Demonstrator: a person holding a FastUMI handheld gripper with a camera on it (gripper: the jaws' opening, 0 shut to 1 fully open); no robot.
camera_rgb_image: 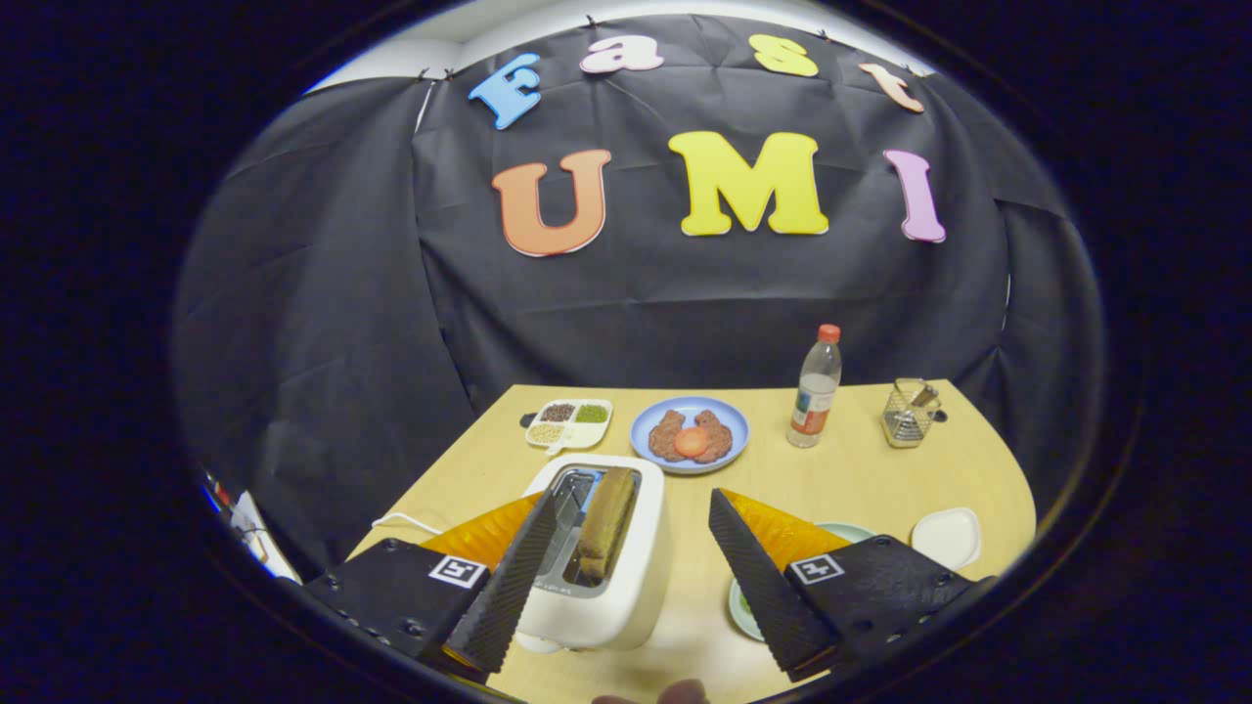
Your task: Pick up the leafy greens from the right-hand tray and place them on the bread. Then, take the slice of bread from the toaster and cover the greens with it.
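Observation:
A white toaster (611, 577) stands on the wooden table (861, 469), between my fingers and close to the left one. A brown slice of bread (606, 523) stands upright in its right slot, poking out of the top. My gripper (634, 501) is open, with its fingertips on either side of the toaster's top and touching nothing. A pale green plate (847, 532) lies mostly hidden behind the right finger. A bit of green (745, 604) shows at its near rim. A small white tray (947, 536) sits to the right of that plate.
Beyond the toaster is a blue plate (690, 435) with brown pieces and an orange round. A divided dish of beans (569, 422) lies to its left. A bottle with a red cap (816, 391) and a metal grater (910, 413) stand at the far right.

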